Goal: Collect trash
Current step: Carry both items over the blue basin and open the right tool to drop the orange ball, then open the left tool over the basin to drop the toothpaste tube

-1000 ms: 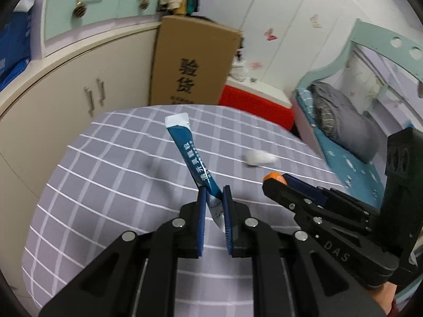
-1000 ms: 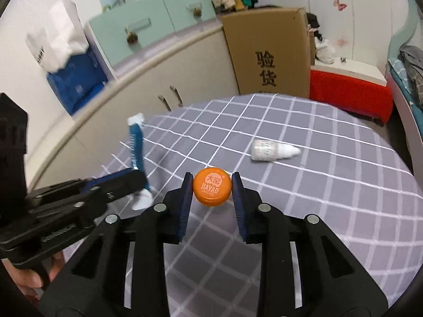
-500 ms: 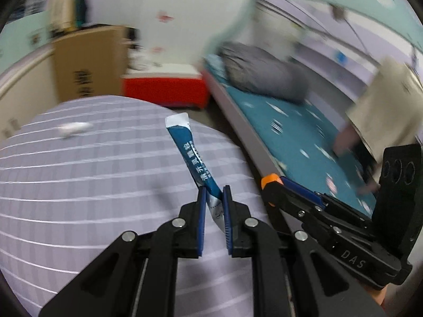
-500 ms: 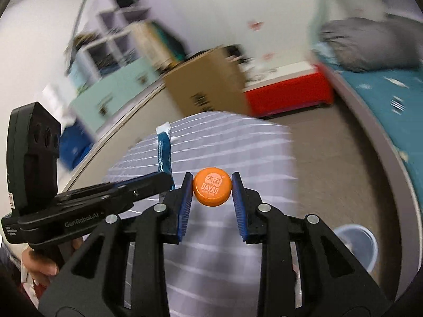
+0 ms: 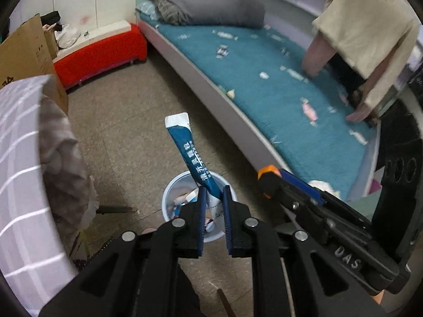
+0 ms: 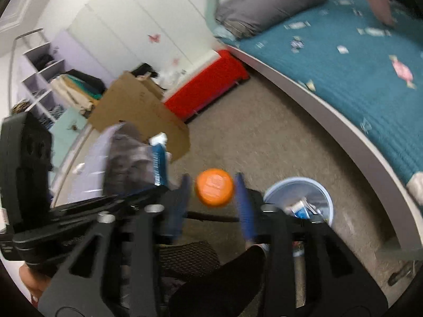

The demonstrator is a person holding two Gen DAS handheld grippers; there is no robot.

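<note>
My left gripper (image 5: 212,192) is shut on the lower end of a blue sachet (image 5: 190,153), which sticks up and tilts left. It hangs right above a pale blue trash bin (image 5: 169,198) on the floor, which holds several wrappers. The jaws of my right gripper (image 6: 213,183) are opening; an orange bottle cap (image 6: 214,187) sits between them with a gap on each side, blurred. The bin (image 6: 298,185) lies just right of those jaws. In the left wrist view the right gripper (image 5: 269,182) shows side-on with the cap (image 5: 267,170) at its tip.
A bed with a teal cover (image 5: 277,84) and a grey pillow (image 5: 208,5) runs along the right. A person in a beige shirt (image 5: 370,26) leans on it. The checked-cloth table (image 5: 21,185) stands left, with a cardboard box (image 6: 137,111) and a red box (image 5: 100,52) behind.
Both grippers swung away from the table to the floor beside the bed, ending over the bin. The right jaws spread apart from the orange cap. The left still grips the sachet.
</note>
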